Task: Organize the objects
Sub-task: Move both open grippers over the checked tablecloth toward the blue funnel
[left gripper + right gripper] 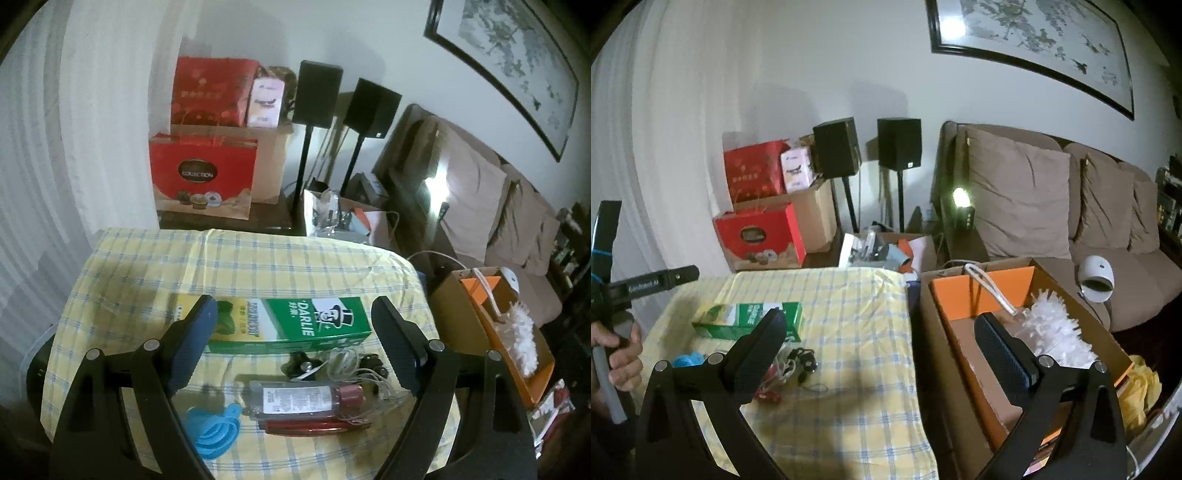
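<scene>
Green toothpaste box [288,325] beyond open left gripper [295,325]

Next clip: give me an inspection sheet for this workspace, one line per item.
Surface: table under a yellow checked cloth, rumpled.
Job's things: green Darlie toothpaste box lying flat; clear bottle with dark red cap on its side; blue measuring spoons; red-handled tool, partly hidden under the bottle.
Clutter: small black items, kind unclear.
Grippers: left gripper open, empty, above the items; right gripper open, empty.
Cables: thin white wire tangle beside the bottle cap.
Surroundings: cardboard box with orange lining holding a white duster; brown sofa; two black speakers; red gift bags.
</scene>
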{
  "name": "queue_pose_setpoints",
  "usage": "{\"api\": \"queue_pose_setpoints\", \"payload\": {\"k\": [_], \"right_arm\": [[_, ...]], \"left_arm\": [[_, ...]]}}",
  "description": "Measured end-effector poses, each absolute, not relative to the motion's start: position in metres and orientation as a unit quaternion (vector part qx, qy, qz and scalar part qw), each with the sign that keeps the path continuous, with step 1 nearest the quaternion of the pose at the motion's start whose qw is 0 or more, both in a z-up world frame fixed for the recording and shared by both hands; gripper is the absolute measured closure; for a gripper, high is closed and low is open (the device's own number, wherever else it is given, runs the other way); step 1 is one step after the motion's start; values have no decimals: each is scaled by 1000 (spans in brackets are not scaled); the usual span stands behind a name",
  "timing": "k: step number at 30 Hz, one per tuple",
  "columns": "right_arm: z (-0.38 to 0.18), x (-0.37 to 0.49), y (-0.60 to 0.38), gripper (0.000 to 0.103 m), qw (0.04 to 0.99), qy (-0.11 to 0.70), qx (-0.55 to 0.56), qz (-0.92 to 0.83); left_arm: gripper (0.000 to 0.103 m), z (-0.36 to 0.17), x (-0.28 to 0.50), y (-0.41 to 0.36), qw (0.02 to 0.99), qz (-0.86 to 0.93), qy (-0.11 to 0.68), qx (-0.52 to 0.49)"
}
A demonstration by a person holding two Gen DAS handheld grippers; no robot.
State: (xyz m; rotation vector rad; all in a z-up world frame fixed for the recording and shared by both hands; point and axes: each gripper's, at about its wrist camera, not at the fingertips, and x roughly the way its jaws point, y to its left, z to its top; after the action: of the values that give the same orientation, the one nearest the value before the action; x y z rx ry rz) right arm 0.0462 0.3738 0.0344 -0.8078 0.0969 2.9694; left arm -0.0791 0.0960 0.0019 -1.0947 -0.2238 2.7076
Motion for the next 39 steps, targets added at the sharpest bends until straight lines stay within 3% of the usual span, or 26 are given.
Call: {"api": "queue_pose_setpoints", "payload": {"k": [18,34,39], "right_arm": [[-8,17,362,1,15,20,-324,946],[-74,-22,350,1,-12,70,-405,911],[-88,-34,319,1,-42,88,-420,902]], "left_arm": [[19,-32,-103,71,72,910,-71,-401],[19,-52,-118,9,49,901,-129,-411],[19,-52,-114,8,45,908,-106,-403]]}}
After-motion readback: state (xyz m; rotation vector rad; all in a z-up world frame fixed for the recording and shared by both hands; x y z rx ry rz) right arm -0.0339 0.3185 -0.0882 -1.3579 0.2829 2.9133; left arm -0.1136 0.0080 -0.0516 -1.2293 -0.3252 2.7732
